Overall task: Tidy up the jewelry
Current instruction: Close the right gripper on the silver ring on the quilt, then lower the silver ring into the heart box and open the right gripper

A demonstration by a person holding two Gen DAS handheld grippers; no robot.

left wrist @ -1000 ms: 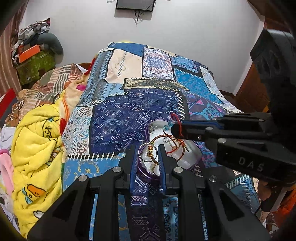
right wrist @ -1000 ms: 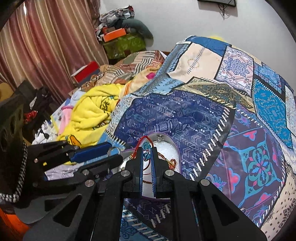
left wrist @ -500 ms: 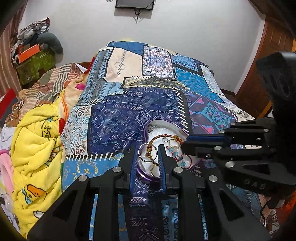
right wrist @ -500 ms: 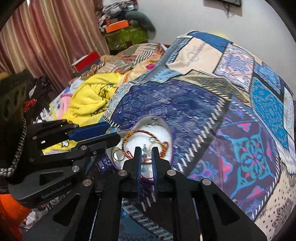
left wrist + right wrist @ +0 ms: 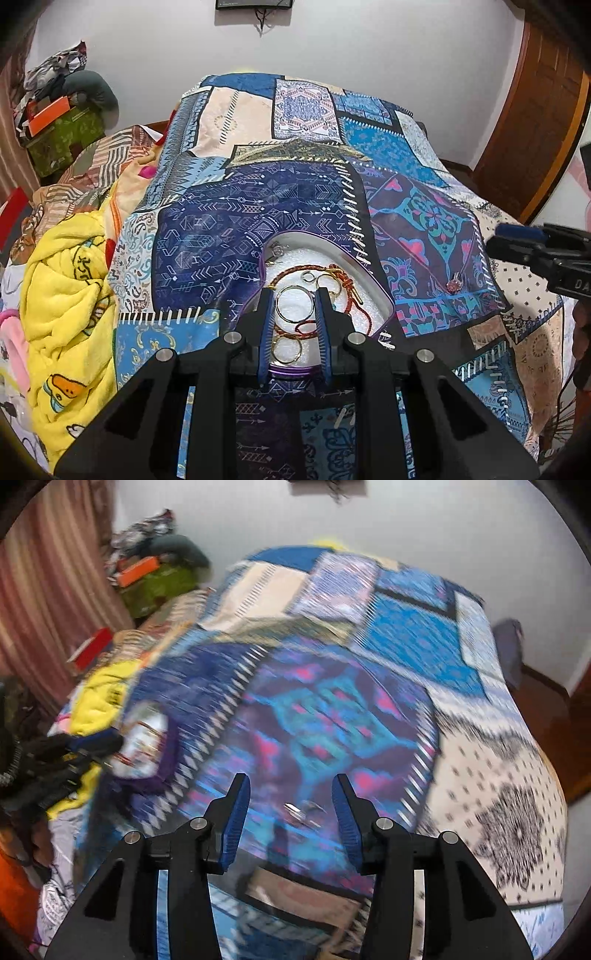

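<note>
While the left gripper points steeply down over the white, purple-rimmed jewelry tray, its blue-padded jaws stand narrowly apart and straddle a thin silver hoop lying in the tray; whether the pads press on the hoop I cannot tell. The right gripper also points steeply down, well to the right of the tray, over the patchwork blue-and-purple bedspread. Its jaws are opening, with nothing gripped between them; a small shiny piece of jewelry lies on the bedspread below the gap, too blurred in the right wrist view to identify. In the left wrist view a small red-stoned pendant lies on the bedspread to the right of the tray.

Left of the tray a crumpled yellow fleece blanket is heaped on the bed. Beyond it, further left of the tray, a green box holds clutter beside a pink curtain.

The tray holds a braided red-and-gold cord bracelet, a second gold hoop and a small silver ring, all overlapping on its white lining.
</note>
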